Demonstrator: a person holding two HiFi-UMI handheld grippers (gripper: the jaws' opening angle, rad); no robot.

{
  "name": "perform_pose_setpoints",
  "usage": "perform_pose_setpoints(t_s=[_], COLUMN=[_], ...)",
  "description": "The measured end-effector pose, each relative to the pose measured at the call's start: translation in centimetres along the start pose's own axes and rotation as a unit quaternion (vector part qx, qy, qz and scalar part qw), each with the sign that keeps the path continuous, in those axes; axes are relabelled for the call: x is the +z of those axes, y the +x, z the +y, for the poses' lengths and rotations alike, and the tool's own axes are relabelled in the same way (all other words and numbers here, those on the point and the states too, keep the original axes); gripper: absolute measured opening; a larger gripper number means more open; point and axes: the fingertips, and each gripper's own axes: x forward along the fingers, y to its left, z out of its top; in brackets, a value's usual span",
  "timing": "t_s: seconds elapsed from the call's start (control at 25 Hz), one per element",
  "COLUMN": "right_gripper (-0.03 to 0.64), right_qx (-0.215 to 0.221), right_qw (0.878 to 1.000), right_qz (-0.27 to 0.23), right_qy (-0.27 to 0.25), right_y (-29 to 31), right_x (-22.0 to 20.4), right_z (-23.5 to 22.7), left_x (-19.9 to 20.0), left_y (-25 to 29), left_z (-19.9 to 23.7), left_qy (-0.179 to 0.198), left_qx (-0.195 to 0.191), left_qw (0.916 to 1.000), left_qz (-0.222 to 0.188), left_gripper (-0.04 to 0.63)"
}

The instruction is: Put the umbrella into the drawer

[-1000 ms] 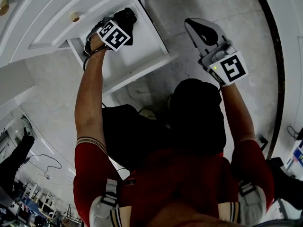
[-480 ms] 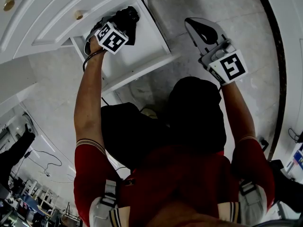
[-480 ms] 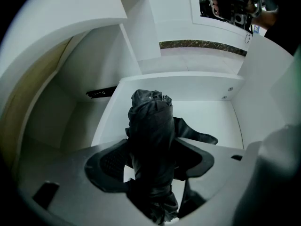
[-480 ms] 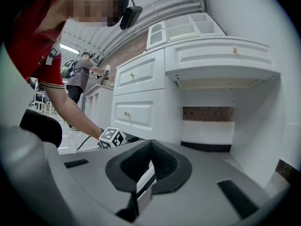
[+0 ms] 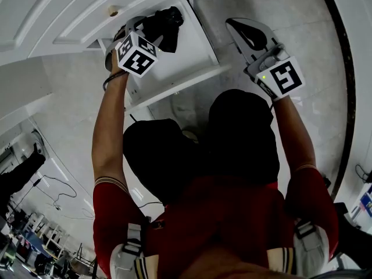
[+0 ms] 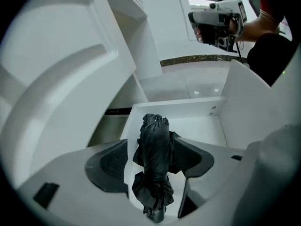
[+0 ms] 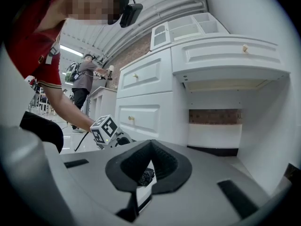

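Note:
The folded black umbrella lies inside the open white drawer, its length along the drawer's floor. My left gripper hangs above it, pointing steeply down, jaws wide open on either side and not touching the fabric. My right gripper is held out level to the right of the drawer over the floor, its dark pads together with nothing between them. It also appears in the left gripper view as the right gripper, and a bit of the umbrella shows past its pads.
The drawer juts from a white cabinet with brass knobs. My knees in black trousers are just before the drawer front. A recessed shelf opens at the cabinet's right. A person stands far off.
My left gripper has risen out of the drawer with its jaws spread, leaving the umbrella lying there. The right gripper has hardly moved.

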Motion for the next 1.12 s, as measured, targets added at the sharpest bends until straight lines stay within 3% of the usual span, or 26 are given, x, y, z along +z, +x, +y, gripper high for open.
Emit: perform_pose_setpoints(t_s=[0.16, 0.36, 0.56, 0.76, 0.84, 1.12], right_gripper=[-0.005, -0.005, -0.005, -0.005, -0.005, -0.005], right_qx=[0.014, 0.028, 0.038, 0.049, 0.059, 0.087], right_qw=[1.000, 0.999, 0.999, 0.998, 0.997, 0.995], right_qz=[-0.009, -0.017, -0.028, -0.033, -0.044, -0.058], right_qy=[-0.003, -0.009, -0.008, -0.007, -0.001, 0.003], right_y=[1.4, 2.8, 3.7, 4.7, 5.0, 6.3], right_x=[0.9, 2.0, 3.2, 4.4, 5.3, 8.5], right_z=[1.0, 1.5, 2.2, 3.2, 3.9, 6.0], left_x=[1.5, 3.3, 4.5, 5.0, 5.1, 5.4], left_y=[-3.5, -8.4, -12.5, -16.5, -18.0, -22.4], left_z=[0.2, 1.0, 0.5, 1.4, 1.7, 2.7], left_qy=[-0.034, -0.108, -0.155, -0.203, -0.215, -0.242], left_qx=[0.009, 0.032, 0.054, 0.099, 0.111, 0.140], left_qw=[0.9973, 0.9830, 0.9613, 0.9325, 0.9224, 0.9011], left_qz=[-0.065, -0.145, -0.222, -0.282, -0.301, -0.332], left_gripper=[0.290, 0.274, 0.228, 0.075, 0.049, 0.006])
